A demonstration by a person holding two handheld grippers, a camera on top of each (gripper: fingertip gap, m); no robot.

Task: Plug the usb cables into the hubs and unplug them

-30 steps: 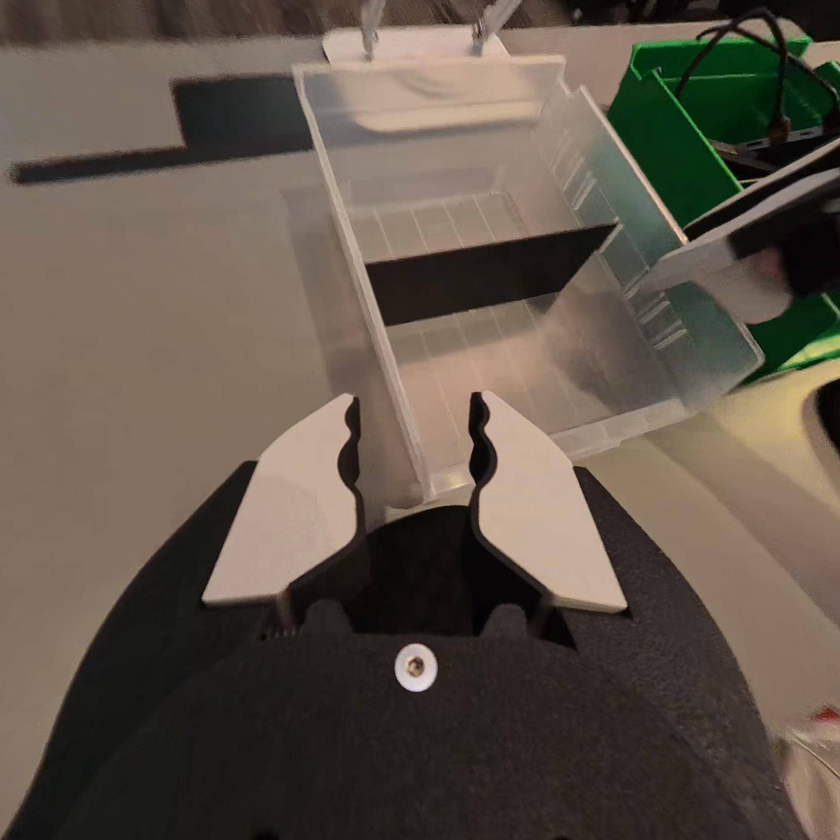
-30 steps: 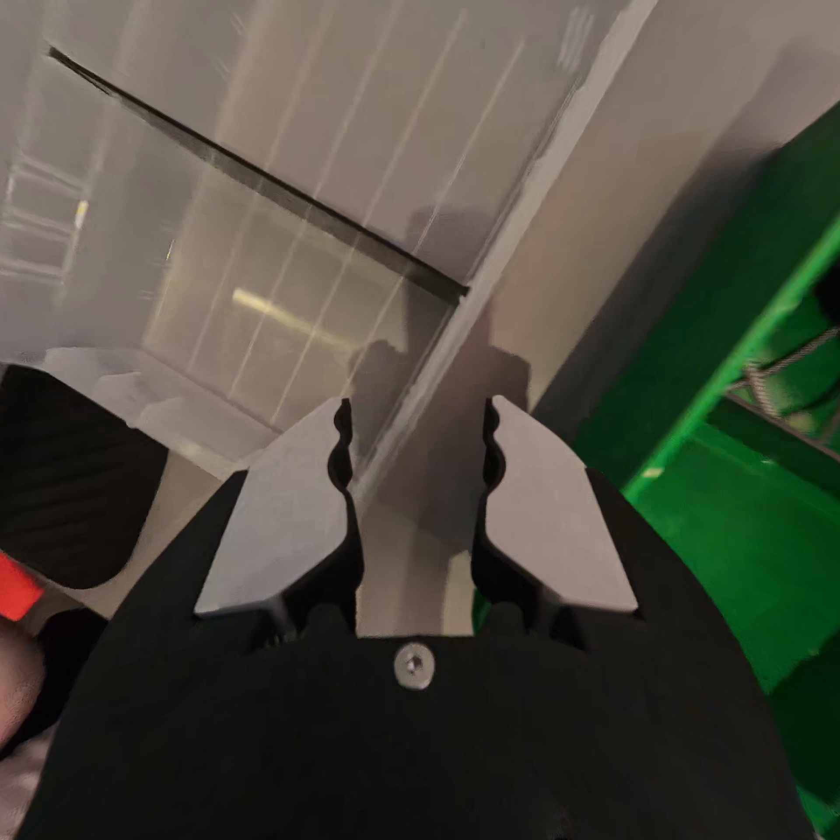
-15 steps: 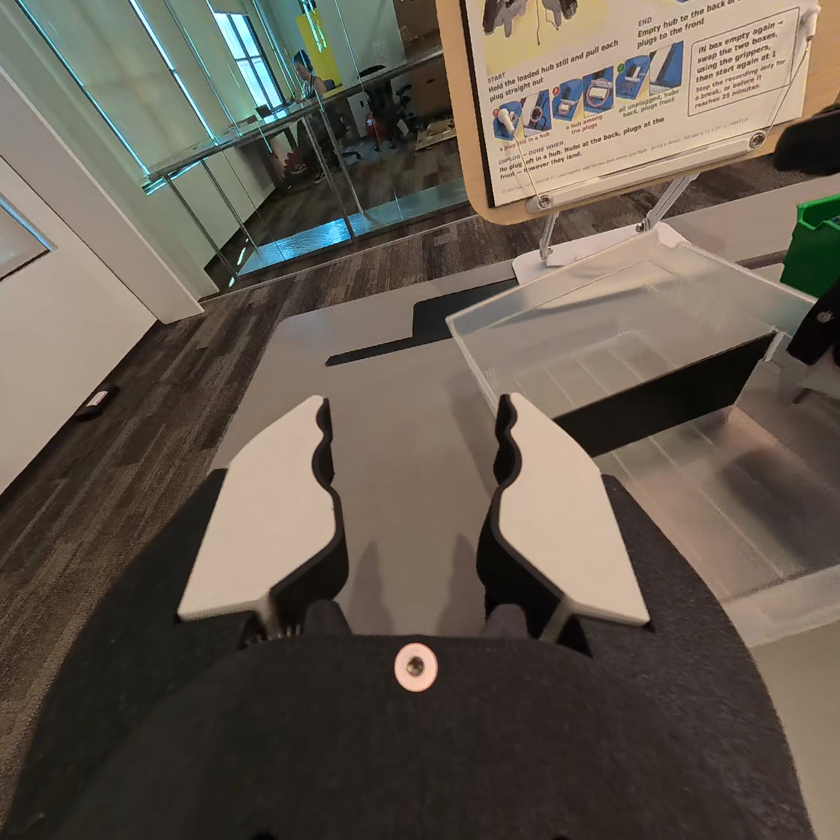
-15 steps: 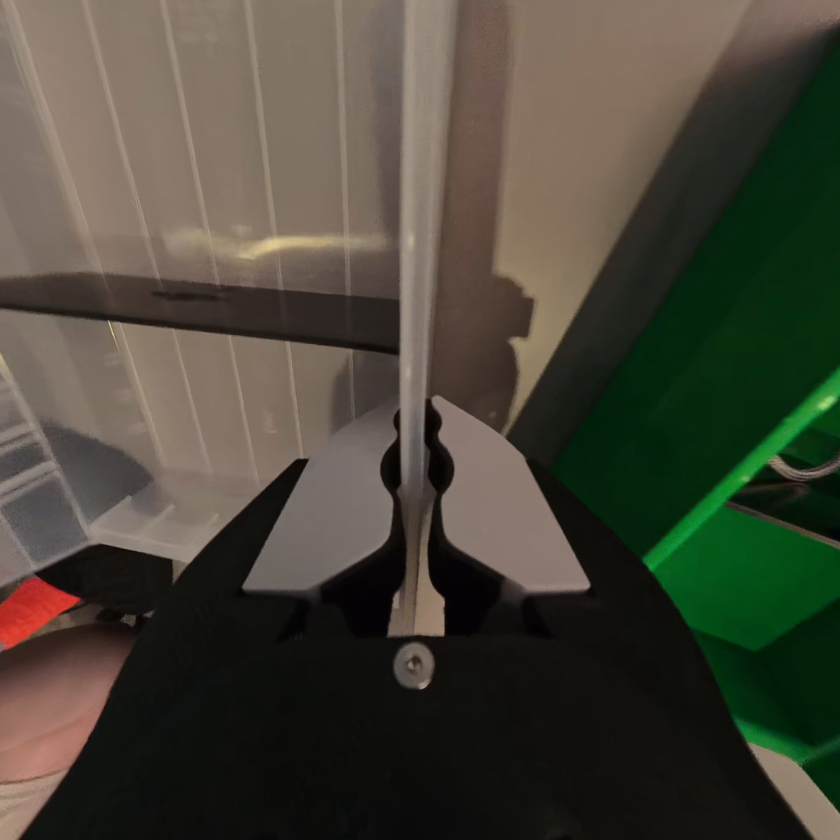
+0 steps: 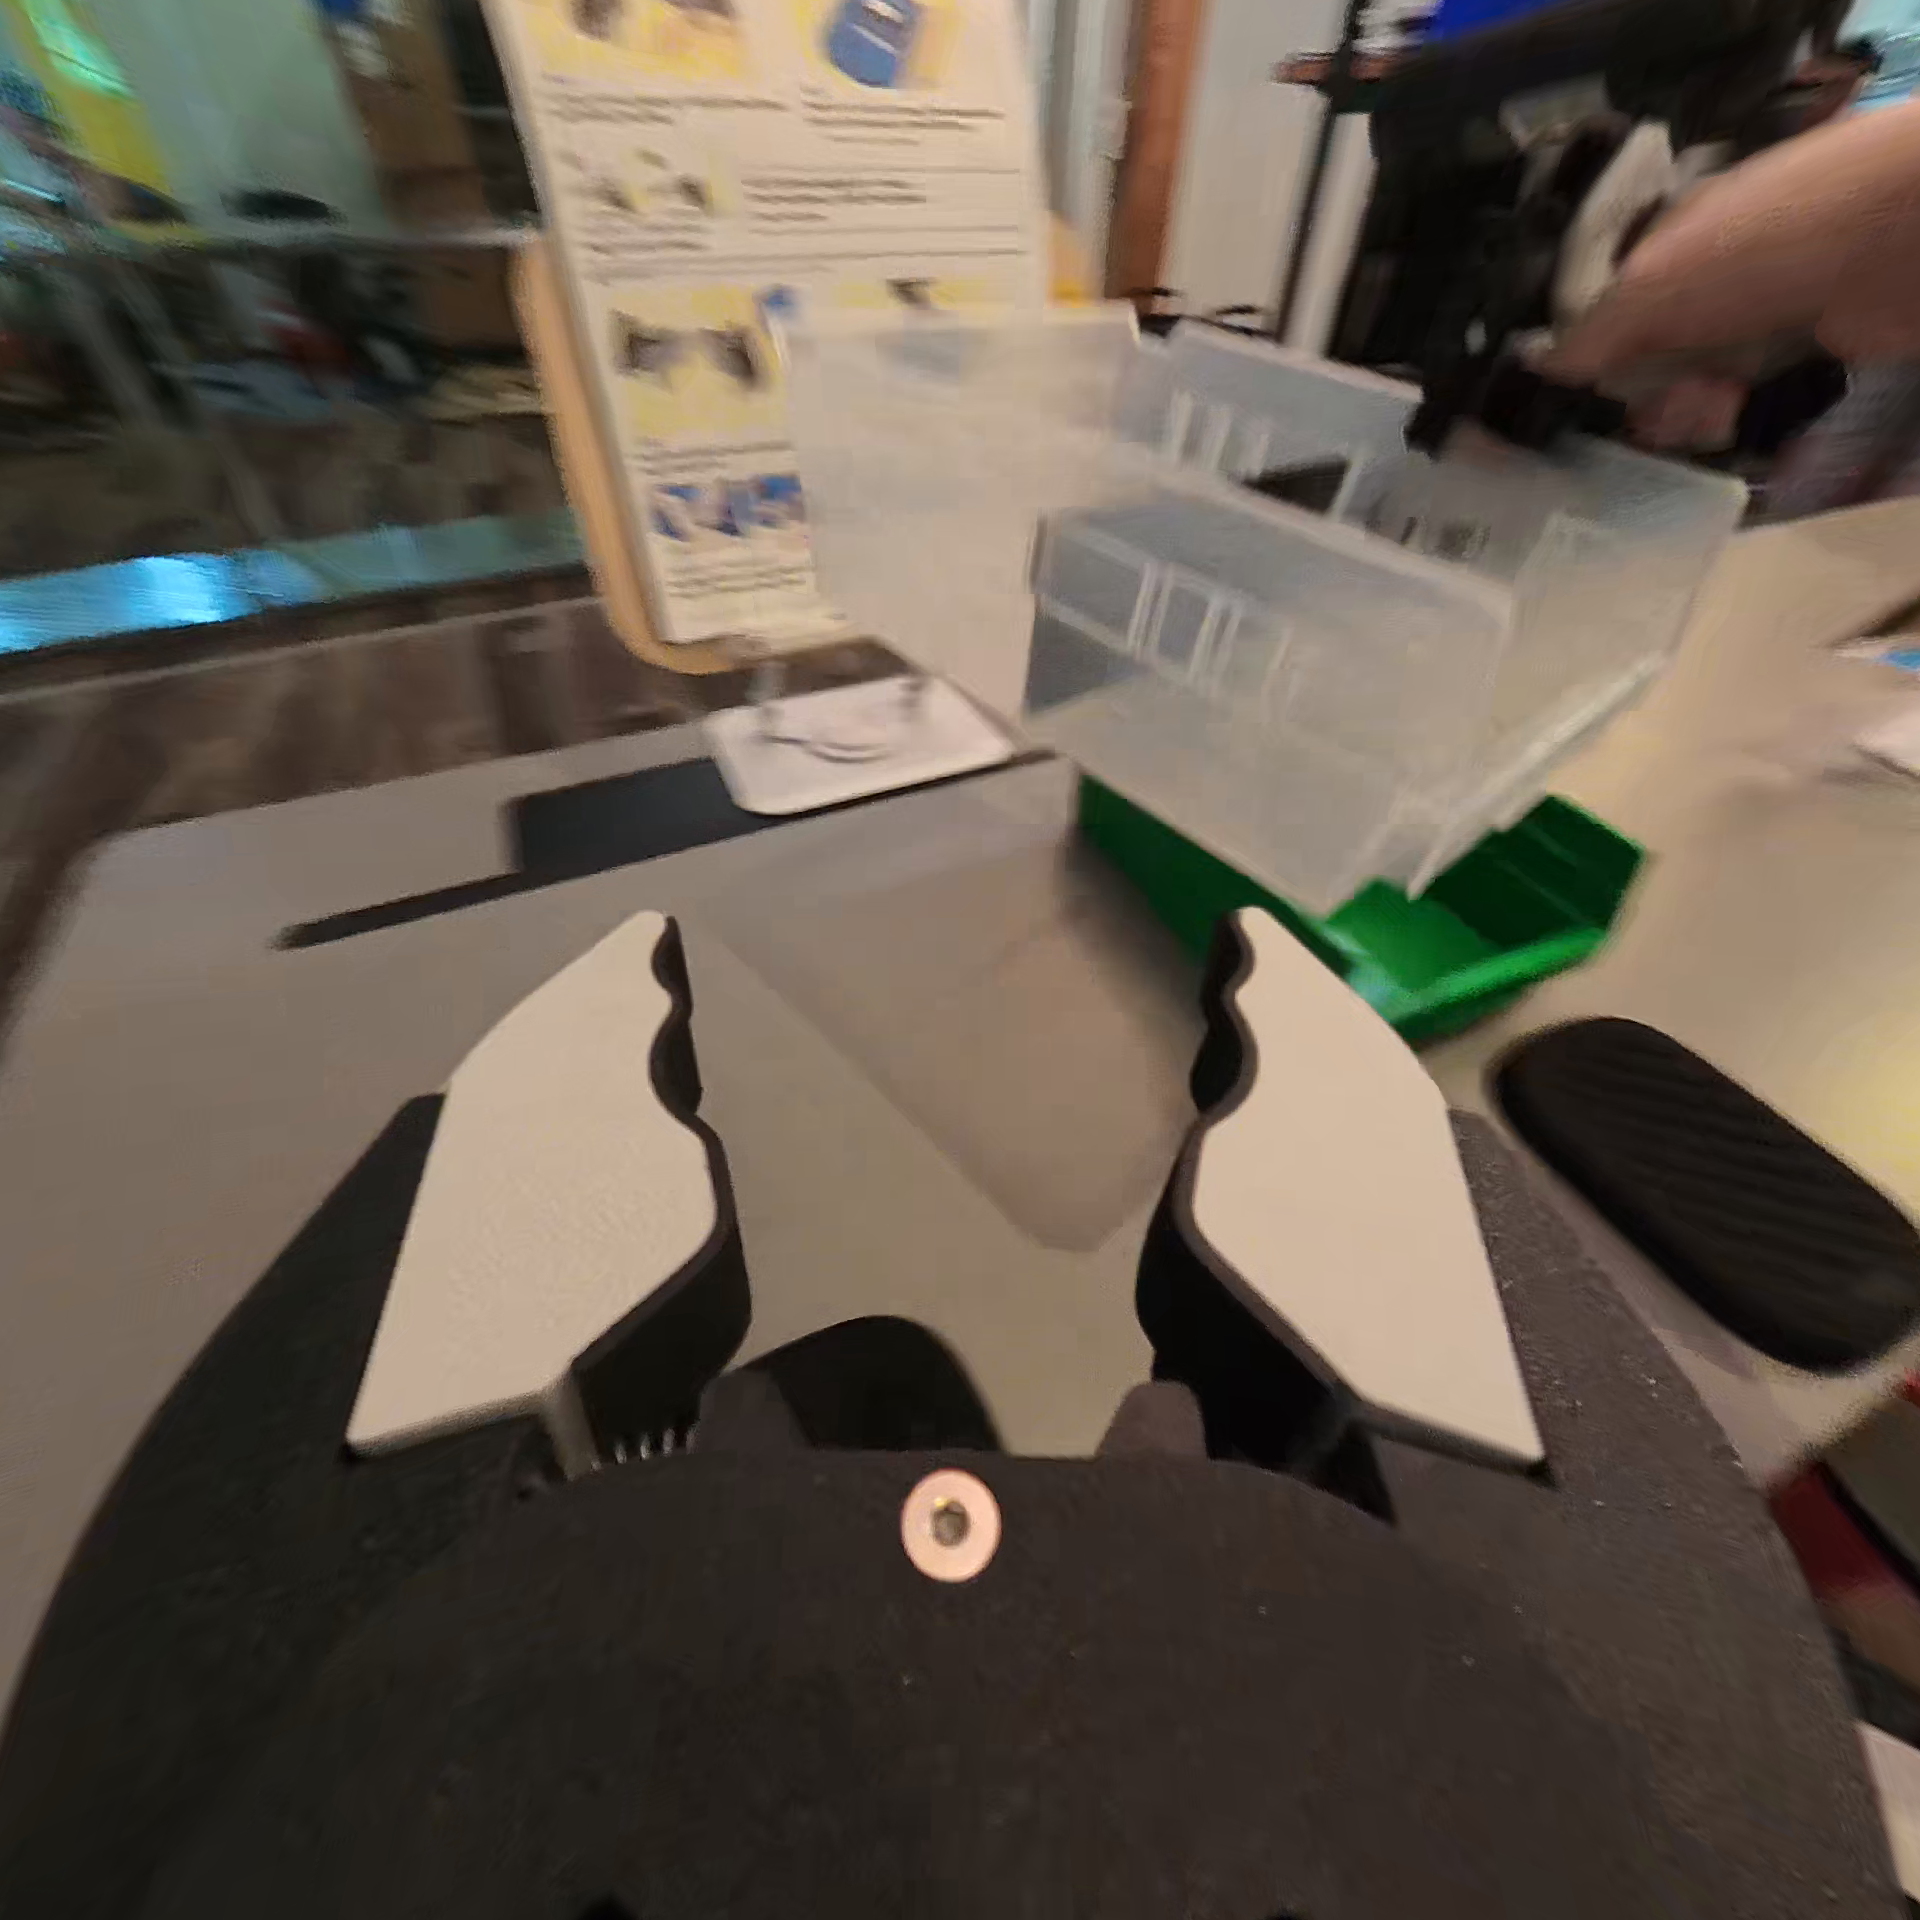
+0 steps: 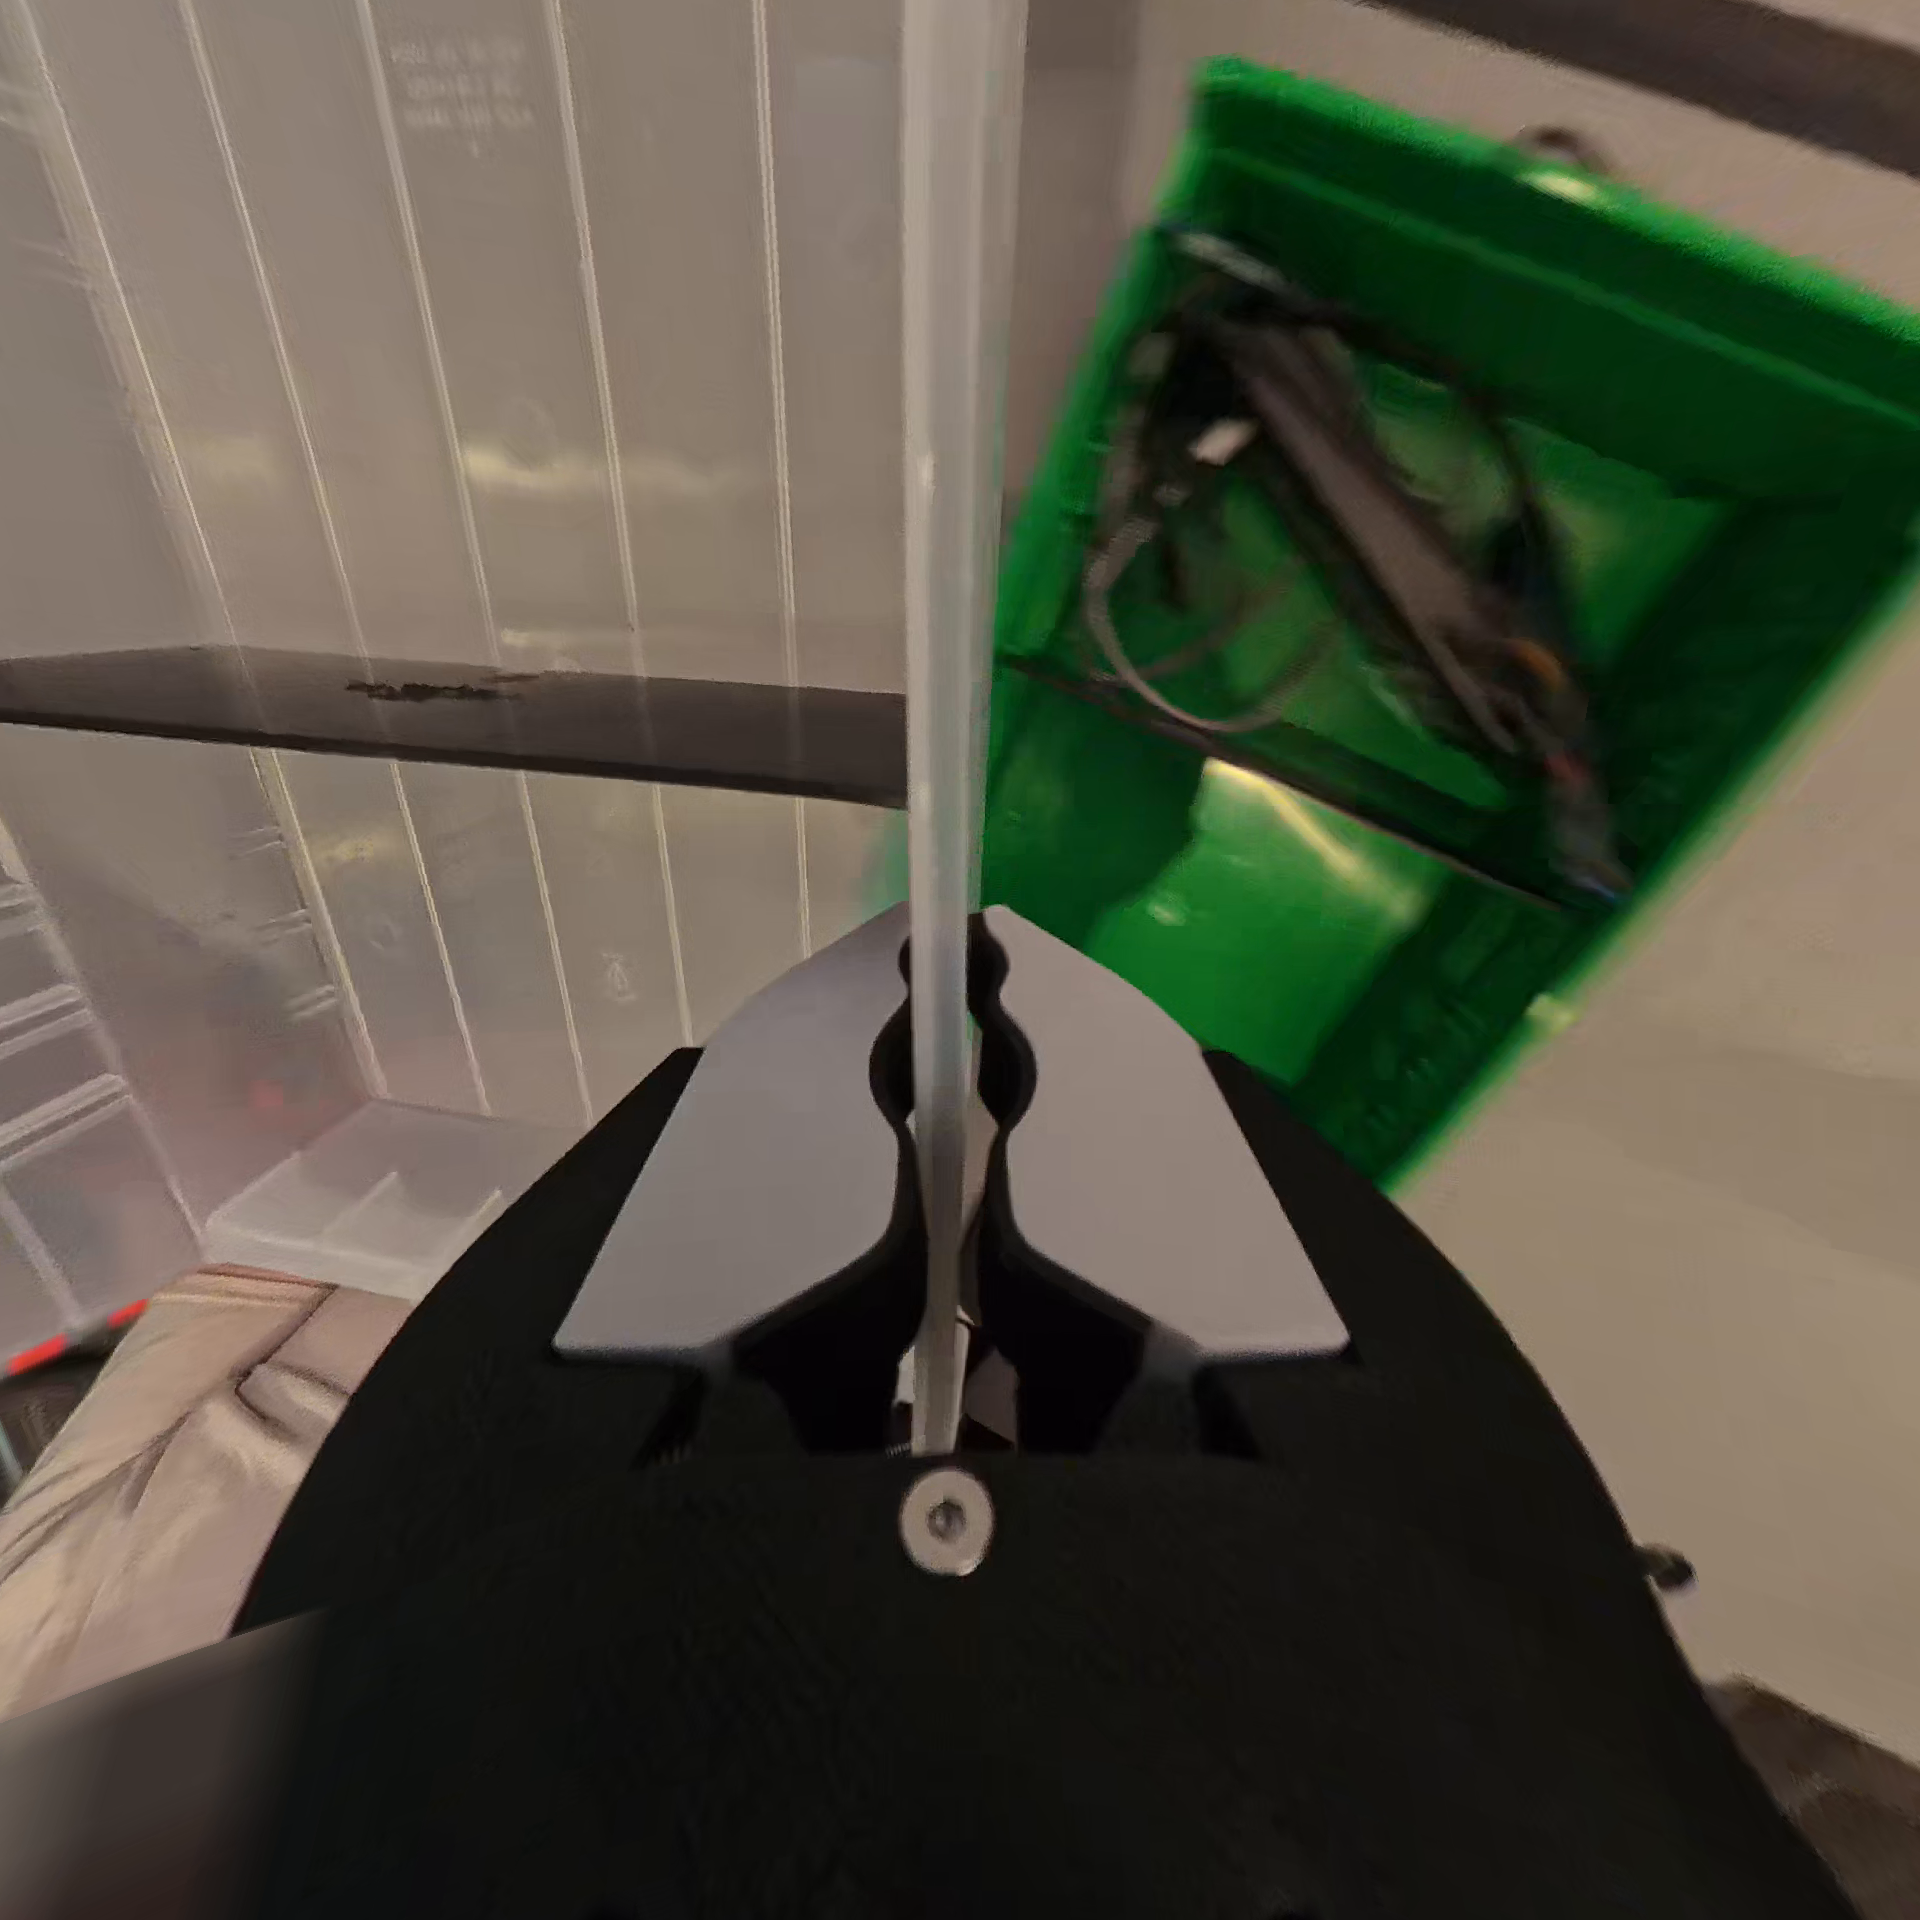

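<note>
My right gripper [image 6: 943, 935] is shut on the side wall of a clear plastic bin [image 6: 951, 520] and holds it lifted in the air. The bin has a black divider [image 6: 468, 707] and looks empty. In the left wrist view the bin [image 5: 1299, 644] hangs tilted above a green bin [image 5: 1455, 935], with the right gripper [image 5: 1496, 384] and a hand at its far rim. The green bin [image 6: 1403, 582] holds dark hubs and tangled cables [image 6: 1351, 499] in its far compartment. My left gripper [image 5: 945, 997] is open and empty over the grey table [image 5: 312, 1039].
An instruction board [image 5: 790, 312] on a white stand base [image 5: 862, 738] stands at the table's back edge. A black padded object [image 5: 1704, 1184] lies at the right of the left gripper. A black strip [image 5: 623, 831] marks the table near the stand.
The right gripper closed on the clear bin's wall and lifted it off the table, over the green bin. The left gripper pulled back from the bin, rose and opened wider.
</note>
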